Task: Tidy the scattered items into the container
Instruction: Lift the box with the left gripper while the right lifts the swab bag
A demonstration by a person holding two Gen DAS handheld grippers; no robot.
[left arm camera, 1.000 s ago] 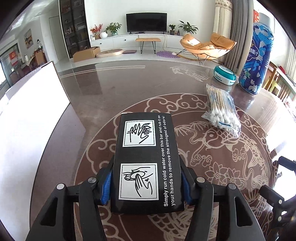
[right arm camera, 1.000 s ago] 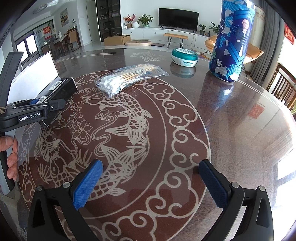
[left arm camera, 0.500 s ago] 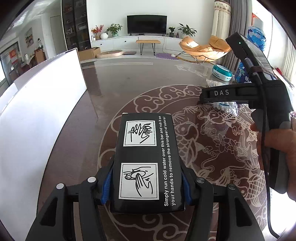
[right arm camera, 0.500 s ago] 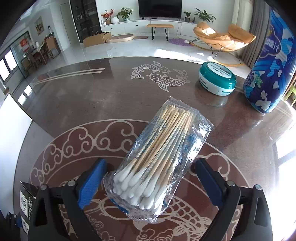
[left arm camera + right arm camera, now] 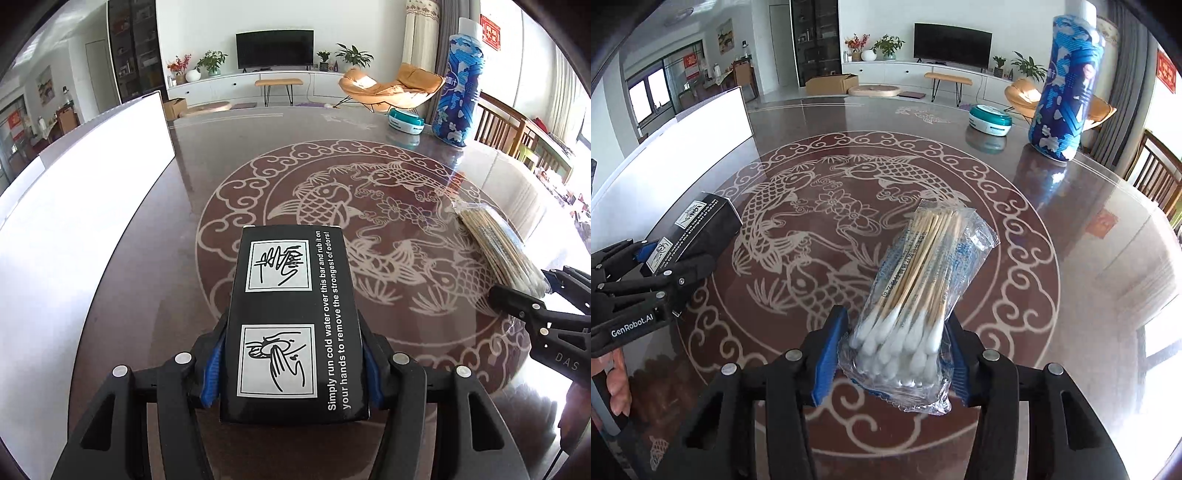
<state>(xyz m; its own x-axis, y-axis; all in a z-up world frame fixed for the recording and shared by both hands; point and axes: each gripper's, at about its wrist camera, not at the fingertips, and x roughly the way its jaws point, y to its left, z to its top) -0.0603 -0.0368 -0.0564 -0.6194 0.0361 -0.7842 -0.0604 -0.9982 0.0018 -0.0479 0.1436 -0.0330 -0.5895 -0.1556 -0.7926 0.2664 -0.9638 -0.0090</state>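
My left gripper (image 5: pixel 293 363) is shut on a black soap-bar box (image 5: pixel 293 325) with white hand drawings, held above the table; the box also shows at the left of the right wrist view (image 5: pixel 690 236). My right gripper (image 5: pixel 894 354) is shut on a clear bag of cotton swabs (image 5: pixel 916 291), lifted off the table. The bag shows at the right of the left wrist view (image 5: pixel 495 243). The white container (image 5: pixel 74 206) stands along the table's left side, and its wall shows in the right wrist view (image 5: pixel 676 155).
A teal round tin (image 5: pixel 990 118) and a tall blue patterned cylinder (image 5: pixel 1067 85) stand at the far right of the dark table (image 5: pixel 1089 295) with its carp pattern. Wooden chairs (image 5: pixel 506 129) stand beyond the right edge.
My right gripper closed on the swab bag and lifted it, drawing back. My left gripper still holds the box and has turned so the container sits further left.
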